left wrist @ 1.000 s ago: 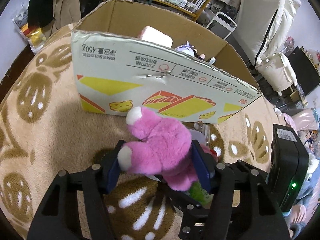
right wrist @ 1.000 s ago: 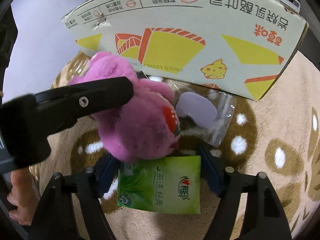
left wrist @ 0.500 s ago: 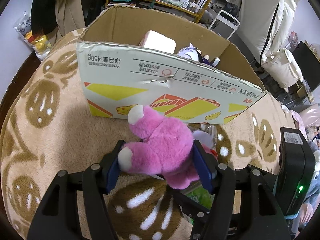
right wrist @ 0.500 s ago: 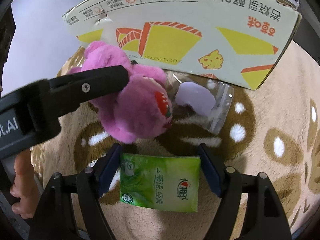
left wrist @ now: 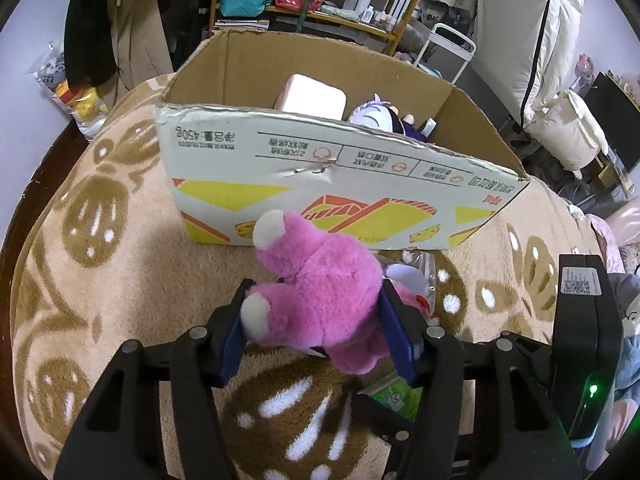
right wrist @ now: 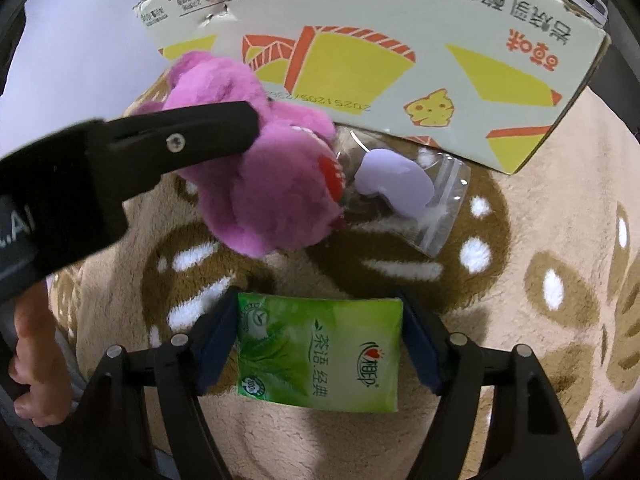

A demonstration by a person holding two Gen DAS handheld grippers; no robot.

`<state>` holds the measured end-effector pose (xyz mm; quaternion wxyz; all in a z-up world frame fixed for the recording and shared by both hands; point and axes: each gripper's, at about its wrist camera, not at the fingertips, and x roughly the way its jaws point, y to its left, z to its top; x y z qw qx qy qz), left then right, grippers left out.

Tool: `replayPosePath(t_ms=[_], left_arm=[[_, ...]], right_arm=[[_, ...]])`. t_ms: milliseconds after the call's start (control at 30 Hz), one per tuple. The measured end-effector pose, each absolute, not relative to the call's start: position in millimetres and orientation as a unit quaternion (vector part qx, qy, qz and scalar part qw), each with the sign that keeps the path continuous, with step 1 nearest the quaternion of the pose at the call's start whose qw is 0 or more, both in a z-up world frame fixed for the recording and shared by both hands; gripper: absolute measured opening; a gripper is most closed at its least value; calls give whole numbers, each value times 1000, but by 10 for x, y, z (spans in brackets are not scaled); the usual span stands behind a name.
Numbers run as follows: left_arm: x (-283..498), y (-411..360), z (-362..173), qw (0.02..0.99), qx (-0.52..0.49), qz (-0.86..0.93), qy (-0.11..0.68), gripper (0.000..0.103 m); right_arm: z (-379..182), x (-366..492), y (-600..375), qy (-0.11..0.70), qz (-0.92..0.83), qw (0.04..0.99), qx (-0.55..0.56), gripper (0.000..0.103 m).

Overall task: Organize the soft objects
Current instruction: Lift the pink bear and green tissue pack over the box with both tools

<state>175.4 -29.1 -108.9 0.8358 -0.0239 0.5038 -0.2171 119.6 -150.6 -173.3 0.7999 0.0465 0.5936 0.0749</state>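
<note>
My left gripper [left wrist: 316, 336] is shut on a pink plush bear [left wrist: 320, 296] and holds it above the blanket, in front of the cardboard box [left wrist: 320, 168]. The bear also shows in the right wrist view [right wrist: 260, 184], with the left gripper's finger across it. My right gripper [right wrist: 320, 340] is closed on a green tissue pack [right wrist: 320, 352] low over the blanket. The box holds a pink-white block [left wrist: 312, 94] and a purple-haired doll [left wrist: 380, 114].
A clear zip bag with a lilac item [right wrist: 396, 188] lies on the tan patterned blanket [right wrist: 540, 260] by the box's front wall [right wrist: 400, 60]. Shelves, hanging clothes and cushions stand behind the box.
The left gripper has lifted the pink bear higher, so more of the box's inside shows. The right gripper has lifted the green pack slightly.
</note>
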Motion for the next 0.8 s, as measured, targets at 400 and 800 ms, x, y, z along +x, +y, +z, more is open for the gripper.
replayPosePath(t_ms=[400, 800], left_arm=[[1563, -179, -833, 865, -16, -188, 466, 53], [1361, -98, -385, 898, -15, -178, 402, 53]], right_arm=[[-1235, 1143, -1833, 534, 35, 843, 54, 79], [-751, 1175, -1900, 451, 23, 890, 64, 79]])
